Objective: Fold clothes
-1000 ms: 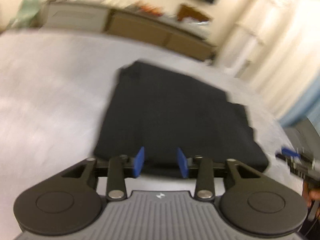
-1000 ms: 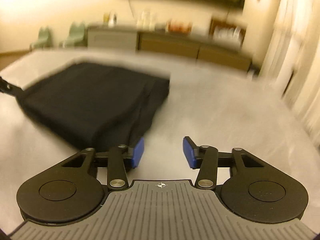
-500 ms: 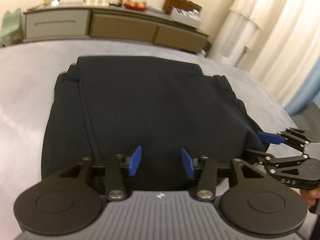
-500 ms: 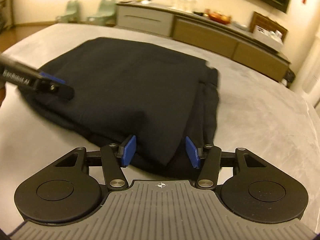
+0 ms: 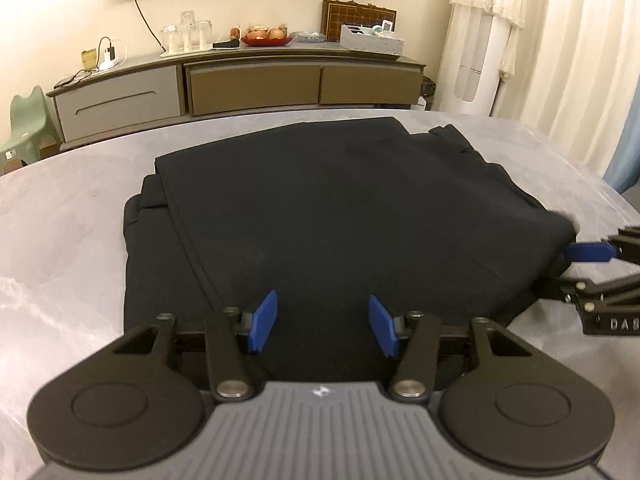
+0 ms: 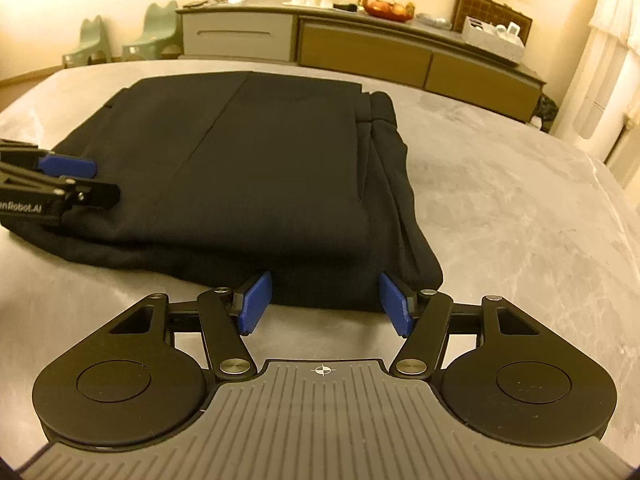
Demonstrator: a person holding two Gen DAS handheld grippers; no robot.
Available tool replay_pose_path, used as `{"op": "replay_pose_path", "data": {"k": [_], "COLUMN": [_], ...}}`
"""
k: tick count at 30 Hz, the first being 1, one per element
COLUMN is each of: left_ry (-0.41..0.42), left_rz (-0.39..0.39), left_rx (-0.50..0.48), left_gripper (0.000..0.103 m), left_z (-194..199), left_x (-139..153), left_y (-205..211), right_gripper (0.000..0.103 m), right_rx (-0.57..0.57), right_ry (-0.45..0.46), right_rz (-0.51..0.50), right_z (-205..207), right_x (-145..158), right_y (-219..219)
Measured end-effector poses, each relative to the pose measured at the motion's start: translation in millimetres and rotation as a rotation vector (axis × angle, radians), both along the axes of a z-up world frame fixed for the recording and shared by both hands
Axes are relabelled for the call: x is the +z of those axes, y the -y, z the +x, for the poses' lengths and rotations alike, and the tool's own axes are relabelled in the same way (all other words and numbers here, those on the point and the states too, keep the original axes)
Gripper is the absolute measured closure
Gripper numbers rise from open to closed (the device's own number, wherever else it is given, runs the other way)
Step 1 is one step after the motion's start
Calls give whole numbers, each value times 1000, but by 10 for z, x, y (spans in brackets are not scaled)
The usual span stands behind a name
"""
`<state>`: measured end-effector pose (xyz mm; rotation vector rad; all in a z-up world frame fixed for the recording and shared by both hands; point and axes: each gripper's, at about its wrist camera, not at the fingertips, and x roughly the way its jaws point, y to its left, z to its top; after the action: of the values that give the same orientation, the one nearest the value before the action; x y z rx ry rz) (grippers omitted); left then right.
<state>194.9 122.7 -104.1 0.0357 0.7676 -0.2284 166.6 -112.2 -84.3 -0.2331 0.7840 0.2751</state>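
Observation:
A black garment (image 5: 340, 208) lies folded into a thick rectangle on the grey table (image 5: 64, 240); it also shows in the right wrist view (image 6: 260, 168). My left gripper (image 5: 323, 322) is open, low over the garment's near edge, with nothing between its blue pads. My right gripper (image 6: 325, 302) is open at the garment's near right corner, pads just in front of the folded edge. The right gripper also appears at the garment's right edge in the left wrist view (image 5: 592, 264), and the left gripper appears at the garment's left side in the right wrist view (image 6: 60, 176).
The grey table (image 6: 500, 208) stretches around the garment. Behind it stands a long sideboard (image 5: 240, 80) with glasses, a fruit bowl and a box. Green stools (image 6: 156, 28) stand at the far left. White curtains (image 5: 560, 40) hang at the right.
Both views have swung round and steadied. My right gripper has come in from the bare table to the garment's near right corner. My left gripper stays low over the near edge.

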Motion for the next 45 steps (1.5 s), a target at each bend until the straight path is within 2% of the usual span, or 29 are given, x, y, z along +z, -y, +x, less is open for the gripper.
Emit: {"op": "replay_pose_path", "data": {"k": [7, 12, 14, 17, 22, 23, 27, 29, 31, 32, 34, 36, 38, 40, 42, 44, 45], "left_ry": [-23, -113, -123, -131, -89, -86, -85, -113, -128, -114, -67, -36, -60, -103, -105, -99, -101], "left_rz": [-26, -166, -176, -151, -2, 11, 5, -30, -126, -180, -248, -281, -250, -191, -182, -182, -188], "left_rx": [22, -12, -14, -30, 18, 42, 125, 134, 123, 116, 105, 92, 94, 114, 126, 137, 143], "left_gripper": [51, 50, 50, 49, 51, 51, 51, 52, 53, 53, 51, 50, 50, 51, 53, 54, 54], "left_z": [9, -388, -582, -765, -677, -645, -580, -604, -642, -673, -690, -622, -484, -341, -343, -371, -374], "left_x": [23, 166, 198, 175, 81, 78, 79, 118, 229, 307, 470, 563, 480, 317, 235, 167, 164], "left_y": [-61, -146, -183, -195, -128, -157, -376, -462, -553, -589, -612, -590, -532, -486, -517, -561, -578], "right_gripper": [40, 41, 41, 41, 43, 46, 45, 45, 48, 48, 47, 46, 46, 53, 55, 59, 65], "right_rx": [-26, -2, -15, -72, -110, -90, -34, -25, -44, -61, -97, -98, -58, -21, -19, -6, -4], "right_ry": [-8, -27, -5, 30, 22, 4, -51, -83, -88, -73, 23, 107, 119, 49, -23, -39, -43], "right_rz": [14, 35, 67, 121, 142, 145, 140, 138, 127, 124, 115, 131, 183, 218, 240, 221, 214], "right_z": [-179, -191, -188, -126, 92, 88, 10, -35, -68, -87, -141, -144, -38, 109, 149, 127, 107], "right_x": [3, 108, 223, 352, 179, 135, 45, 49, 127, 191, 392, 506, 473, 309, 174, 121, 127], "right_y": [-68, 34, 171, 420, 541, 499, 348, 326, 368, 405, 477, 464, 367, 240, 163, 93, 83]}}
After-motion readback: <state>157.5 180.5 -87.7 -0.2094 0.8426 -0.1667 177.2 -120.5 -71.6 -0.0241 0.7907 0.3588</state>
